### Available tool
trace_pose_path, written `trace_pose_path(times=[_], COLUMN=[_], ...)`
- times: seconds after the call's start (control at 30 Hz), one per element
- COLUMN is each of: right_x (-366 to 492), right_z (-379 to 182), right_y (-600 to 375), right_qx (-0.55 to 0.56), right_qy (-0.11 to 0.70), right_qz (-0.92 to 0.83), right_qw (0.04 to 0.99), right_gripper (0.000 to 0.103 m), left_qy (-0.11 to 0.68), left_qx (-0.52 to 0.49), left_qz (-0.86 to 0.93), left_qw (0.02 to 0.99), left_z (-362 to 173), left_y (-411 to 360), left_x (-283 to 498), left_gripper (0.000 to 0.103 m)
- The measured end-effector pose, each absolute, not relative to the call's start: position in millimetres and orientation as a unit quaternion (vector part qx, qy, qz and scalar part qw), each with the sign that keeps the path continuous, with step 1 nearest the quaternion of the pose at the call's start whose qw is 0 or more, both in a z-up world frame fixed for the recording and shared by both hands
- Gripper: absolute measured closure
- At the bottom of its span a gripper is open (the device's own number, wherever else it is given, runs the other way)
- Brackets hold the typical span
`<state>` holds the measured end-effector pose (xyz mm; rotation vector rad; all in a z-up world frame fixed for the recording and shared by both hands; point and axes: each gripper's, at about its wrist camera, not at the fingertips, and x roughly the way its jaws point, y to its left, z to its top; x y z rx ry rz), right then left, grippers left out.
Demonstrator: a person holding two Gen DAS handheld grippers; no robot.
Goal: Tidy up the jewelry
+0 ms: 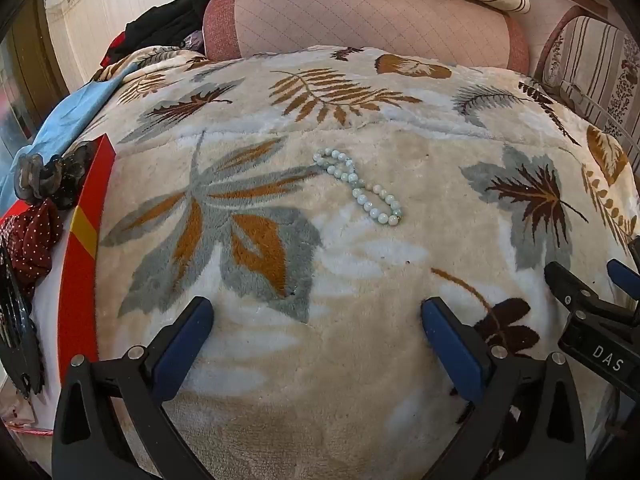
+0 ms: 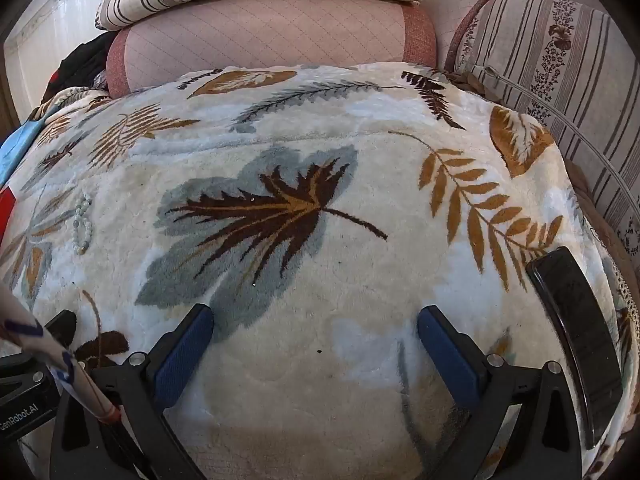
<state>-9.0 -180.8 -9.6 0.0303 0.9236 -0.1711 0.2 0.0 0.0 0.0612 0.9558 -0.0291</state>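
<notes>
A pale green bead bracelet (image 1: pixel 358 188) lies twisted in a figure eight on the leaf-patterned blanket (image 1: pixel 280 288), ahead of my left gripper (image 1: pixel 316 316), which is open and empty, well short of it. The bracelet also shows far left in the right wrist view (image 2: pixel 82 222). A red box (image 1: pixel 82 256) stands at the left edge of the blanket, with dark hair scrunchies (image 1: pixel 48 178) beside it. My right gripper (image 2: pixel 314 324) is open and empty over the blanket, and shows at the right edge of the left wrist view (image 1: pixel 592 300).
A black phone (image 2: pixel 576 340) lies on the blanket at the right. Pink and striped cushions (image 1: pixel 360 20) are stacked at the back. A blue cloth (image 1: pixel 68 108) and dark clothes lie at the far left. A striped cushion (image 2: pixel 552 64) sits at the right.
</notes>
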Motion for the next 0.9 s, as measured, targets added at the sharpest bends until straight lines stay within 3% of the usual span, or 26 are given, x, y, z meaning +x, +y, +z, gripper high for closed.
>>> trace_pose_path(times=[0.9], right_x=[-8.2], right_z=[-10.6], right_y=[-180.9], right_qx=[0.015], right_qy=[0.445], right_qz=[-0.082], right_qw=[0.891], right_gripper=[0.000], left_qy=[0.459], left_qx=[0.029], left_qz=[-0.014], left_qw=[0.888], left_z=[0.0], left_y=[-0.1], left_x=[0.8], left_gripper=[0.000])
